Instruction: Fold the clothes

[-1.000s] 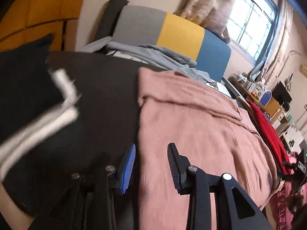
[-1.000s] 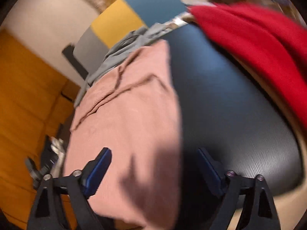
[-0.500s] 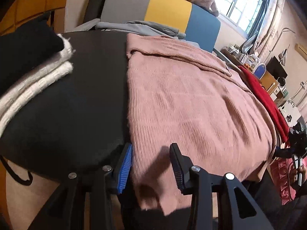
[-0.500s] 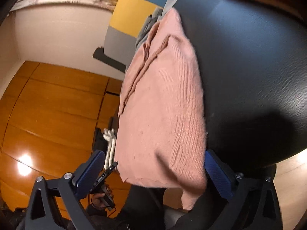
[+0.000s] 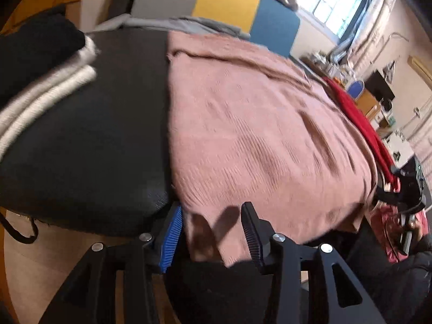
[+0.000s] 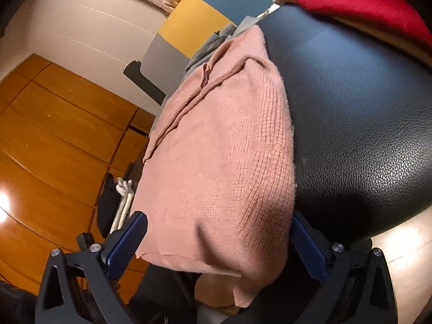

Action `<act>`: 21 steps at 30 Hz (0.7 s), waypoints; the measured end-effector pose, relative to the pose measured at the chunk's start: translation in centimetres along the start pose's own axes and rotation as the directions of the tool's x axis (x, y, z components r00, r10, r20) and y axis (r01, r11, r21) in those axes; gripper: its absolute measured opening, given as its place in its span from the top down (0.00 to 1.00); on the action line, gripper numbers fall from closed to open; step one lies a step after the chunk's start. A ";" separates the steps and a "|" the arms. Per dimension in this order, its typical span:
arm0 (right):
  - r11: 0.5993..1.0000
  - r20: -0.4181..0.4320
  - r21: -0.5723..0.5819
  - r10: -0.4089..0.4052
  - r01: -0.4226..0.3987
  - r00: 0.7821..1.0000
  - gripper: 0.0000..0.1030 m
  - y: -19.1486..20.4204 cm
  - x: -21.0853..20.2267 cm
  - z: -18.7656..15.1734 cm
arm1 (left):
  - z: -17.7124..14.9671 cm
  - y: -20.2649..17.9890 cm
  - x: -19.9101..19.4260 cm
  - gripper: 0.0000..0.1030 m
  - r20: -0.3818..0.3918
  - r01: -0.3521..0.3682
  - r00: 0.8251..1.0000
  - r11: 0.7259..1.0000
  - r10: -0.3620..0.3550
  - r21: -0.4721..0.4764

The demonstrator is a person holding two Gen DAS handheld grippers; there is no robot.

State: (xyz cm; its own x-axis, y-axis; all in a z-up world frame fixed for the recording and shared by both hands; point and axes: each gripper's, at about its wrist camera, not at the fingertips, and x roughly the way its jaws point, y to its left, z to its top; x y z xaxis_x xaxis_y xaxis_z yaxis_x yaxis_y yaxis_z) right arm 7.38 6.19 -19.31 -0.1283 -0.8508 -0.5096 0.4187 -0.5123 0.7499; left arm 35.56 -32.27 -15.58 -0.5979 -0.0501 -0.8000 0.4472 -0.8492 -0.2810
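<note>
A pink knitted garment (image 5: pixel 251 124) lies spread on a round black table (image 5: pixel 89 145), its near hem hanging over the front edge. It also shows in the right wrist view (image 6: pixel 224 167). My left gripper (image 5: pixel 213 232) is open, its jaws either side of the hem's left corner. My right gripper (image 6: pixel 218 245) is open wide, its jaws either side of the hem's right corner. The right gripper also shows at the right edge of the left wrist view (image 5: pixel 405 194).
Folded black and white clothes (image 5: pixel 46 75) are stacked at the table's left. A red garment (image 5: pixel 361 124) lies at its right edge. A grey garment (image 5: pixel 183 24) lies at the back before a grey, yellow and blue chair back (image 5: pixel 229 10). Wooden panelling (image 6: pixel 54 140) stands beyond.
Both grippers have pulled back from above the table and dropped to its front edge, and now sit around the pink garment's hanging hem. The garment has not moved.
</note>
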 end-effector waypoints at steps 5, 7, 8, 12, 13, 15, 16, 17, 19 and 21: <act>0.997 -0.008 -0.075 -0.036 0.036 0.999 0.00 0.9 0.5 -0.3 | 0.5 0.5 0.1 0.59 -0.005 0.011 1.000 0.997 -0.011 -0.083; 0.991 -0.025 -0.115 -0.070 0.067 0.997 0.00 1.4 0.9 -0.3 | 0.8 1.9 0.1 0.60 -0.012 0.071 0.997 0.974 -0.075 -0.214; 0.989 -0.037 -0.127 -0.085 0.080 0.996 0.00 1.6 1.1 -0.2 | 1.0 2.4 0.2 0.61 -0.013 0.086 0.996 0.963 -0.093 -0.255; 0.990 -0.092 -0.109 -0.104 0.094 0.990 0.00 1.4 1.0 0.4 | 0.8 1.3 0.2 0.67 -0.007 0.099 0.995 0.970 -0.103 -0.221; 0.986 -0.102 -0.124 -0.124 0.111 0.987 0.02 1.6 1.1 0.4 | 1.0 0.8 0.3 0.67 -0.005 0.128 0.991 0.970 -0.132 -0.209; 0.966 -0.101 -0.185 -0.202 0.181 0.974 0.10 2.4 1.4 0.0 | 1.3 -0.2 0.8 0.67 -0.008 0.100 0.995 0.981 -0.102 -0.166; 0.957 -0.096 -0.204 -0.228 0.206 0.969 0.15 2.6 1.5 -0.1 | 1.4 -0.7 1.1 0.67 -0.010 0.079 0.997 0.987 -0.081 -0.143; 0.950 -0.090 -0.213 -0.252 0.229 0.963 0.17 2.7 1.5 -0.3 | 1.5 -0.8 1.1 0.67 -0.007 0.076 0.997 0.988 -0.077 -0.134; 0.937 -0.078 -0.207 -0.302 0.281 0.950 0.43 2.5 1.1 -0.2 | 1.6 -0.8 0.9 0.66 0.002 0.081 0.997 0.989 -0.082 -0.125; 0.917 -0.067 -0.205 -0.361 0.341 0.930 0.73 1.9 0.5 -0.1 | 1.5 -0.8 1.0 0.68 0.000 0.078 0.997 0.990 -0.078 -0.114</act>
State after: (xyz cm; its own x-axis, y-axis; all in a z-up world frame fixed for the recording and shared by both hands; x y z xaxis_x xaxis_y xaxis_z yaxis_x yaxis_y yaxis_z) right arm 8.23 4.79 -18.24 -0.2105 -0.5987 -0.7729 0.5249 -0.7362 0.4273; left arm 33.65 -32.42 -15.34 -0.6310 0.0163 -0.7756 0.4726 -0.7848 -0.4010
